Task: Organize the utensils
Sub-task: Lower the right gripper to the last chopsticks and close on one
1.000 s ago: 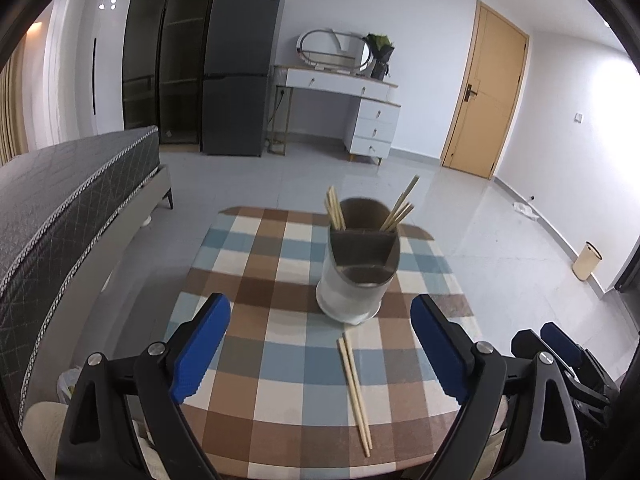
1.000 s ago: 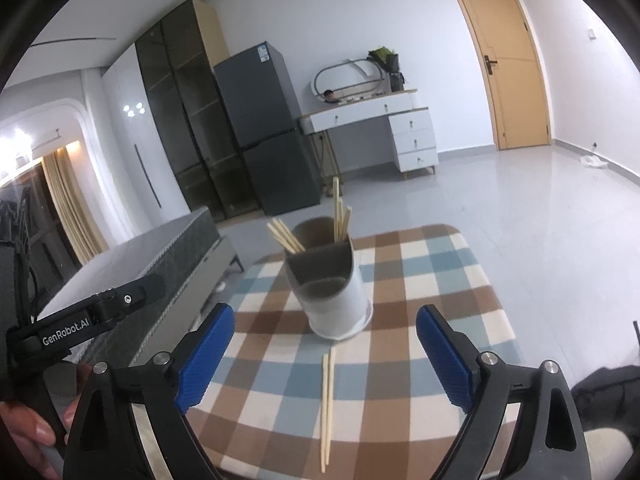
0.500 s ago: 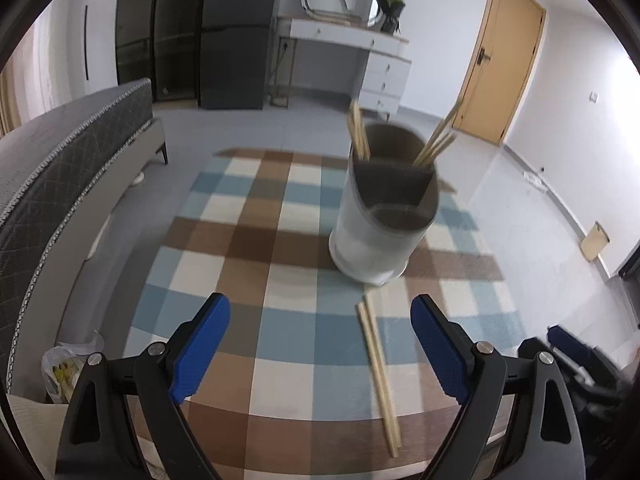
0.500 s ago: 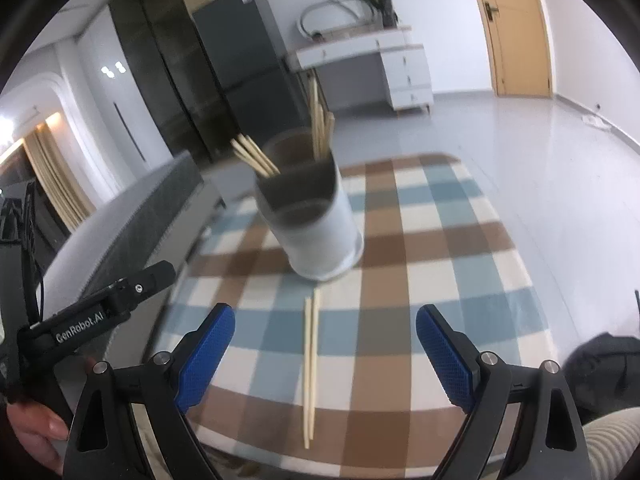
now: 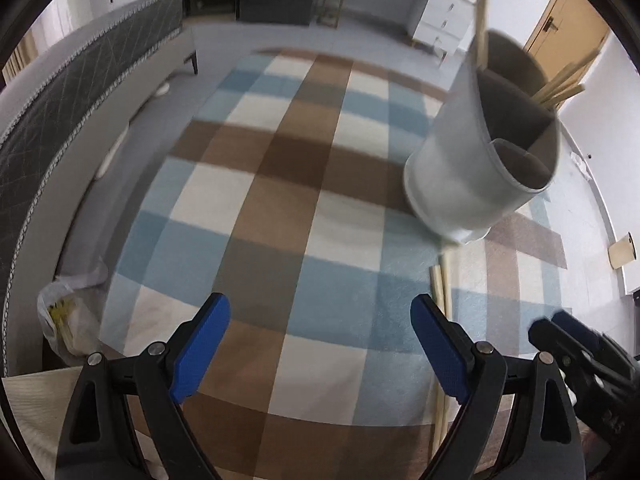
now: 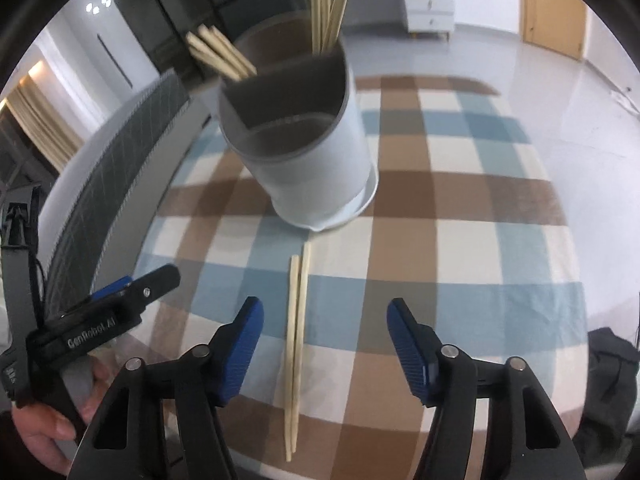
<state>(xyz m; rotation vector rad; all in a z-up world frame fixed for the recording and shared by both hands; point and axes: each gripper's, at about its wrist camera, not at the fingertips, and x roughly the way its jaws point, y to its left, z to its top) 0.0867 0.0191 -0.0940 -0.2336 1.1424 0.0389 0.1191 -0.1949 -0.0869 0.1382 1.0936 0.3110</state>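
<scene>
A white utensil holder (image 6: 308, 152) with grey inner dividers stands on the checked tablecloth (image 6: 460, 208); several wooden chopsticks (image 6: 326, 12) stick up from its back compartments. It also shows in the left wrist view (image 5: 480, 176). A loose pair of chopsticks (image 6: 296, 336) lies flat on the cloth just in front of the holder, between my right gripper's (image 6: 324, 340) open blue pads and below them. My left gripper (image 5: 320, 340) is open and empty over the cloth, left of the pair (image 5: 442, 292). The left gripper shows in the right wrist view (image 6: 116, 308).
The table is small, with its near edge (image 6: 360, 452) close under the grippers. A grey bed (image 5: 68, 92) runs along the left. A plastic bag (image 5: 68, 312) sits on the floor at left. A fridge, white dresser (image 5: 444, 4) and door stand far behind.
Both grippers have moved down and forward toward the table; the holder and the loose chopsticks look much larger. The left gripper has swung left, so the holder sits to its right.
</scene>
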